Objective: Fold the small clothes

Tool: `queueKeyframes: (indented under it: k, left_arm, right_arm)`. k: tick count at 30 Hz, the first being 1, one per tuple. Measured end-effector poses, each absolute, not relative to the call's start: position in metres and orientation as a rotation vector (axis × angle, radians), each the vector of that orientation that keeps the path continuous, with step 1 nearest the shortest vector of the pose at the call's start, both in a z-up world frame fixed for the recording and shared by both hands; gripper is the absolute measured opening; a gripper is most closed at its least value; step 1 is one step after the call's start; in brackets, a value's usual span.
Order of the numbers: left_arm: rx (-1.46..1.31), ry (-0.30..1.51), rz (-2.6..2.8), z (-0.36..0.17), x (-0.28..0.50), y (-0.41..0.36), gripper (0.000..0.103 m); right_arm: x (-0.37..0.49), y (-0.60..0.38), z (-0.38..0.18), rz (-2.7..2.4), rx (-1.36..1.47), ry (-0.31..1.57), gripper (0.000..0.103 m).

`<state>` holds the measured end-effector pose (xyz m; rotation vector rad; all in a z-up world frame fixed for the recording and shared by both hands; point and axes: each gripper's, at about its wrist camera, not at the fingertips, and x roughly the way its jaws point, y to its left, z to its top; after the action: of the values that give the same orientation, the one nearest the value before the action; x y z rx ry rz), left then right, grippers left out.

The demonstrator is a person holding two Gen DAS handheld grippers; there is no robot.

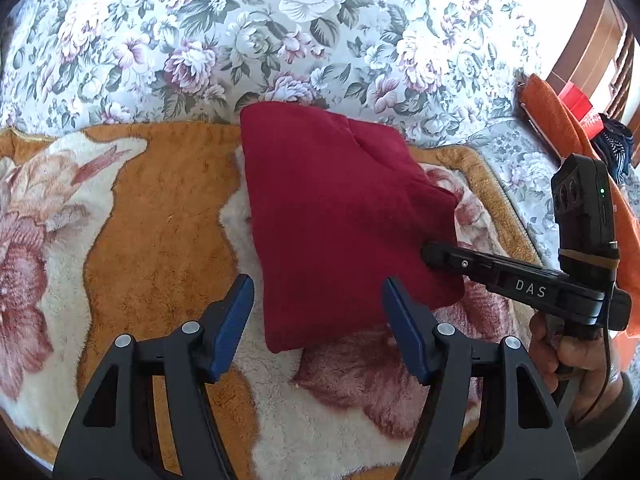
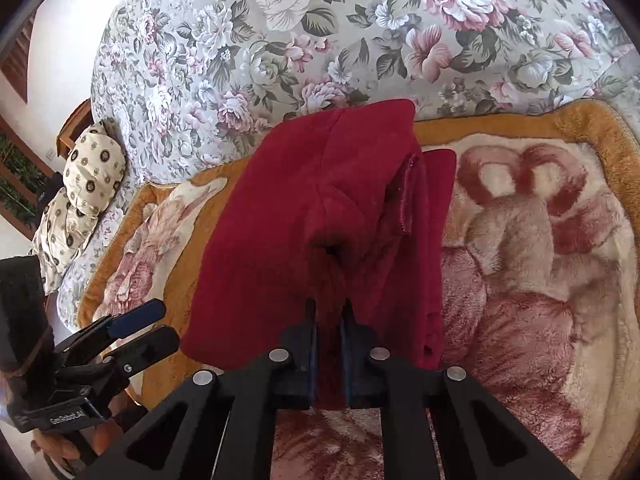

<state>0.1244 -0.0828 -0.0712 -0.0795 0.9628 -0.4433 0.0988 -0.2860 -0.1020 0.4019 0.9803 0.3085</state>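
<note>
A dark red garment point(image 1: 336, 220) lies folded on a plush orange and cream blanket point(image 1: 160, 240). My left gripper point(image 1: 318, 312) is open, its blue pads either side of the garment's near left corner, holding nothing. My right gripper point(image 2: 329, 320) is shut on the garment point(image 2: 320, 208), pinching a fold of its near edge and lifting it slightly. In the left wrist view the right gripper point(image 1: 430, 254) reaches in from the right and grips the garment's right edge. In the right wrist view the left gripper point(image 2: 152, 328) shows at lower left, open.
A floral bedspread point(image 1: 240, 40) covers the bed behind the blanket. An orange cloth point(image 1: 560, 120) and a dark striped item point(image 1: 616, 148) lie at the right edge. A patterned pillow point(image 2: 80, 200) sits at the far left of the right wrist view.
</note>
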Motion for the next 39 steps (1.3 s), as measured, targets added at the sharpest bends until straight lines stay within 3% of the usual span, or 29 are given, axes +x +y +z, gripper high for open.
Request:
queueKeyframes:
  k: [3, 8, 19, 26, 28, 31, 39]
  left_arm:
    - [-0.037, 0.946, -0.455, -0.065, 0.122, -0.092, 0.067]
    - [0.001, 1.054, -0.43, -0.103, 0.138, -0.111, 0.067]
    - [-0.011, 0.937, -0.408, -0.065, 0.147, -0.111, 0.067]
    - [0.013, 0.982, -0.328, -0.089, 0.177, -0.113, 0.067]
    - [0.024, 1.007, -0.333, -0.102, 0.182, -0.116, 0.068]
    - [0.012, 1.0, -0.316, -0.112, 0.185, -0.115, 0.081]
    - [0.002, 0.979, -0.305, -0.091, 0.171, -0.101, 0.081]
  right_arm:
    - [0.079, -0.296, -0.096, 0.288, 0.406, 0.957, 0.006]
    - [0.083, -0.3, -0.127, 0.254, 0.439, 1.043, 0.006]
    - [0.078, -0.299, -0.047, 0.228, 0.339, 0.849, 0.011]
    - [0.121, -0.281, -0.075, 0.187, 0.231, 0.914, 0.011]
    - [0.126, -0.287, -0.092, 0.154, 0.205, 0.942, 0.011]
    - [0.13, -0.296, -0.111, 0.129, 0.224, 0.947, 0.013]
    - [0.102, -0.298, -0.078, 0.138, 0.288, 0.899, 0.014]
